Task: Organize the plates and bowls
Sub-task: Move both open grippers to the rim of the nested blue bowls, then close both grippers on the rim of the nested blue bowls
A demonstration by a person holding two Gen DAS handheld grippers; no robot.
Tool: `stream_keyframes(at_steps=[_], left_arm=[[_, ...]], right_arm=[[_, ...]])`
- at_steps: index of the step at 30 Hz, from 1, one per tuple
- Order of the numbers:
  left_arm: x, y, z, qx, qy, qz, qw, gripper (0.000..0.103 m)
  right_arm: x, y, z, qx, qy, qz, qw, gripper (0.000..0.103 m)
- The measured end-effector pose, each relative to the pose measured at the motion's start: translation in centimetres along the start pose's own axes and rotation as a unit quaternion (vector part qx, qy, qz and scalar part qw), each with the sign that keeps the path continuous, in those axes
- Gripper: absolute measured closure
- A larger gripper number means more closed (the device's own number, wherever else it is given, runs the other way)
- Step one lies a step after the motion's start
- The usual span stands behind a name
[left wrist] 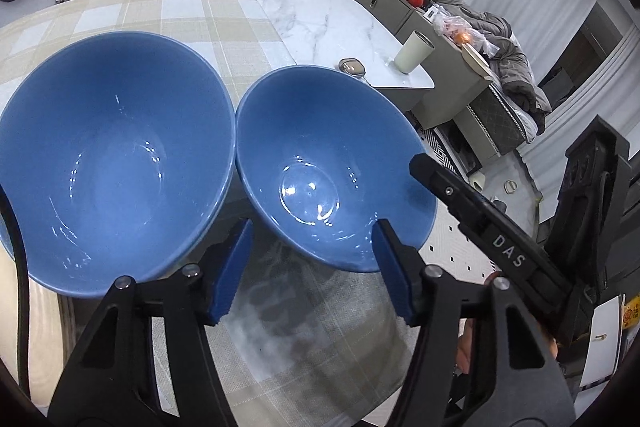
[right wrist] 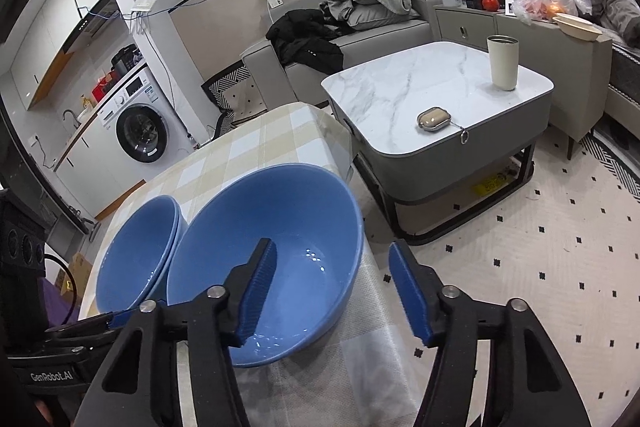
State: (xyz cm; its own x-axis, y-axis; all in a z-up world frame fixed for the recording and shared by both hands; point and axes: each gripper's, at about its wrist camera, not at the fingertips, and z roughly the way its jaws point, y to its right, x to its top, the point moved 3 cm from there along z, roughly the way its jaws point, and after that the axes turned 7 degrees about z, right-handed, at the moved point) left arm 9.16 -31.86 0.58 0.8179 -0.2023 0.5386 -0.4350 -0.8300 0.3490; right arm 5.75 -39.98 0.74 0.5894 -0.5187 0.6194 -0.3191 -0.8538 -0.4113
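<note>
Blue bowls stand side by side on a table with a checked cloth [left wrist: 168, 11]. In the left wrist view a large blue bowl [left wrist: 108, 155] is at the left and a single blue bowl [left wrist: 332, 163] at the right. My left gripper [left wrist: 312, 271] is open, its pads on either side of the single bowl's near rim. In the right wrist view the left bowl [right wrist: 136, 255] shows as two nested bowls, and the single bowl [right wrist: 280, 251] is nearer. My right gripper [right wrist: 332, 291] is open, its left pad over the bowl's inside, its right pad outside the rim.
The bowls sit near the table's right edge [right wrist: 376, 291]. Beyond it is a marble coffee table [right wrist: 432, 95] with a cup [right wrist: 503, 63] and a small case [right wrist: 433, 119]. A sofa with clothes [right wrist: 360, 7] stands behind. A washing machine [right wrist: 140, 123] is at far left.
</note>
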Motion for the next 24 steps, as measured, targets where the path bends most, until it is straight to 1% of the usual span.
stream_keyframes(at_steps=[2,3,5,6,8,12,14,17,24], left_arm=[[0.1,0.1,0.2,0.005,0.005,0.005,1.0000,0.046],[0.2,0.1,0.3,0.008,0.006,0.007,0.9999,0.046],[0.3,0.2,0.5,0.016,0.007,0.013,0.9998,0.048],[0.3,0.3,0.5,0.021,0.009,0.016,0.9996,0.049],[0.4,0.4,0.7,0.033,0.012,0.024,0.9991,0.052],[0.4,0.6,1.3,0.063,0.015,0.043,0.9970,0.061],[0.4,0.5,1.4,0.067,0.017,0.047,0.9965,0.067],[0.5,0.4,1.6,0.080,0.017,0.055,0.9951,0.073],[0.6,0.4,1.9,0.089,0.020,0.070,0.9934,0.073]], right_arm=[[-0.2,-0.1,0.5,-0.005,-0.003,-0.002,1.000,0.056],[-0.2,0.0,0.7,-0.006,-0.004,0.000,1.000,0.059],[-0.3,0.1,1.1,-0.009,-0.008,0.002,1.000,0.067],[-0.4,0.1,1.3,-0.011,-0.008,0.002,1.000,0.068],[-0.4,0.1,1.5,-0.012,-0.009,0.000,1.000,0.074],[-0.6,0.0,1.8,-0.018,-0.006,-0.007,1.000,0.076],[-0.5,0.1,1.9,-0.023,-0.003,-0.009,1.000,0.077],[-0.5,0.2,1.9,-0.025,-0.001,-0.008,1.000,0.079],[-0.5,0.3,2.0,-0.030,-0.001,-0.014,0.999,0.080]])
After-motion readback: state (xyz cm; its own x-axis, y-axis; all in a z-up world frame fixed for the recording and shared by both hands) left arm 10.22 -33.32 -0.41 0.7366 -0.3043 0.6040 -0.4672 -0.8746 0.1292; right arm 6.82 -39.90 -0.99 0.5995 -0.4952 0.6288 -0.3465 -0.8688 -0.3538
